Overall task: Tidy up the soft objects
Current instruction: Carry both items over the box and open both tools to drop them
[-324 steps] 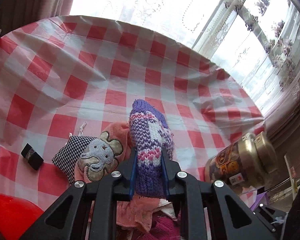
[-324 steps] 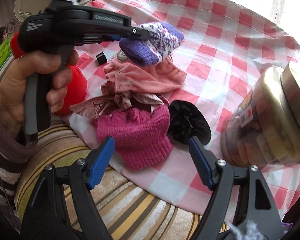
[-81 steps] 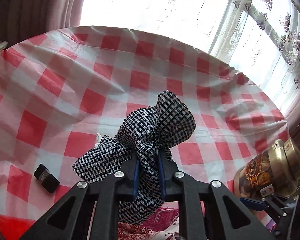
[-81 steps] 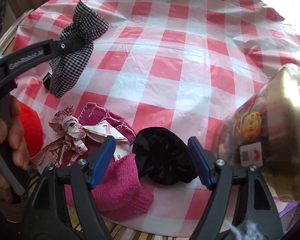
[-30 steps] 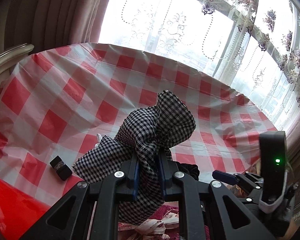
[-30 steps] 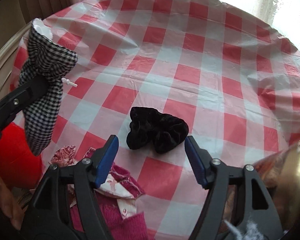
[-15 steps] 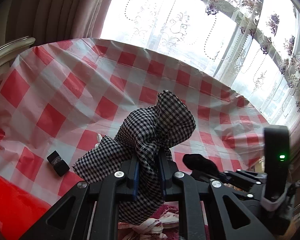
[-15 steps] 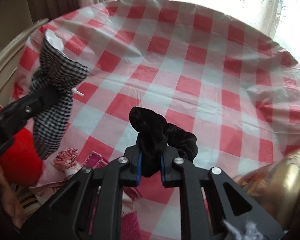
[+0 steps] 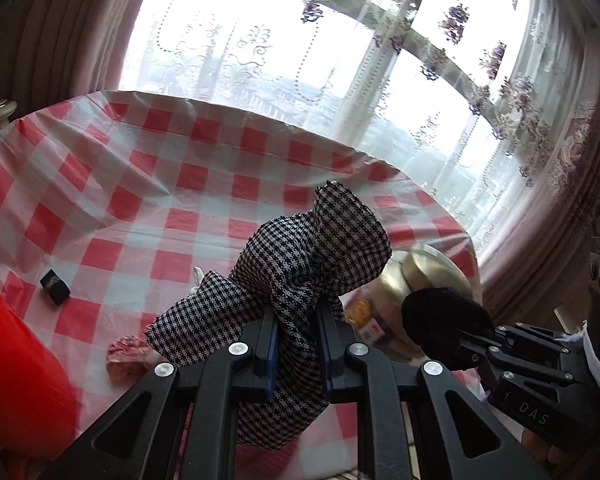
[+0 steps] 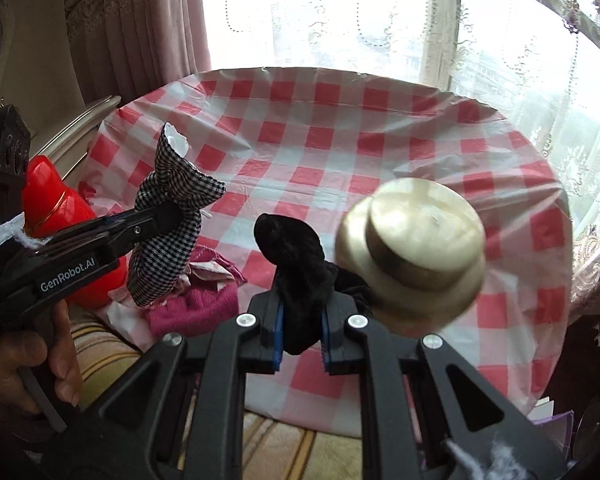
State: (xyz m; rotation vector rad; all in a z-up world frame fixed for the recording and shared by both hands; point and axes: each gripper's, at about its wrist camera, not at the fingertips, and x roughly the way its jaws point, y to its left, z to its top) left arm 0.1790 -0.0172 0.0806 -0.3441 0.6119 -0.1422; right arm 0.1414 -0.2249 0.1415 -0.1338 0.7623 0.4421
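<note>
My left gripper is shut on a black-and-white houndstooth cloth and holds it in the air above the table; the cloth also shows in the right wrist view. My right gripper is shut on a black velvet scrunchie lifted off the table; the scrunchie also shows at the right of the left wrist view. A pink knitted item and a patterned red-and-white fabric lie at the table's near edge.
A red-and-white checked tablecloth covers the round table. A gold-lidded jar stands at the right, close to my right gripper. A red bottle stands at the left. A small black block lies on the cloth.
My right gripper closed on the black scrunchie and lifted it off the table. Both grippers have risen and pulled back. The left gripper still holds the houndstooth cloth.
</note>
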